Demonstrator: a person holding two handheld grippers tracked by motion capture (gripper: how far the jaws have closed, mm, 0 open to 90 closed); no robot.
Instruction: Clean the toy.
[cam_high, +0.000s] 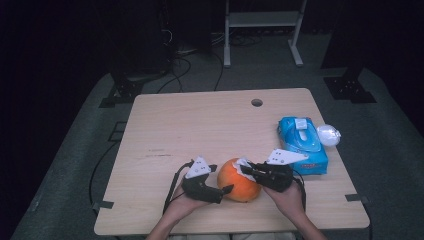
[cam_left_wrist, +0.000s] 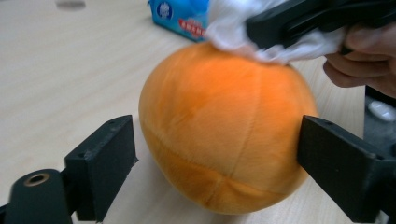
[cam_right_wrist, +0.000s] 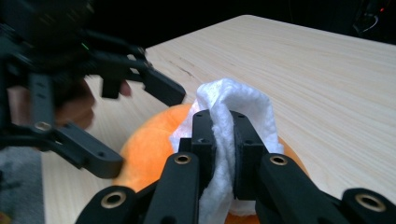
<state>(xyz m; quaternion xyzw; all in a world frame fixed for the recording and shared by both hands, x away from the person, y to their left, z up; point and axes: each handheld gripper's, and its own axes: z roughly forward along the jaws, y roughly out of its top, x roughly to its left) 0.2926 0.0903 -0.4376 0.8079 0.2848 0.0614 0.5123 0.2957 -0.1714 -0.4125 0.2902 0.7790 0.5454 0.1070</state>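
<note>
While the right gripper (cam_right_wrist: 223, 154) has its jaws clamped on a folded white tissue (cam_right_wrist: 233, 107) and presses it on the top of the orange plush ball (cam_left_wrist: 224, 126), the left gripper (cam_left_wrist: 217, 163) stands with its jaws apart on both sides of the ball; whether its pads touch the plush is not clear. The ball rests on the wooden table (cam_high: 200, 125) near the front edge, between the two hands. A blue tissue pack (cam_high: 302, 142) lies to the right. The step in hand seems to be wiping the ball. The next move probably needs a steady hold from the left side while the tissue rubs across.
</note>
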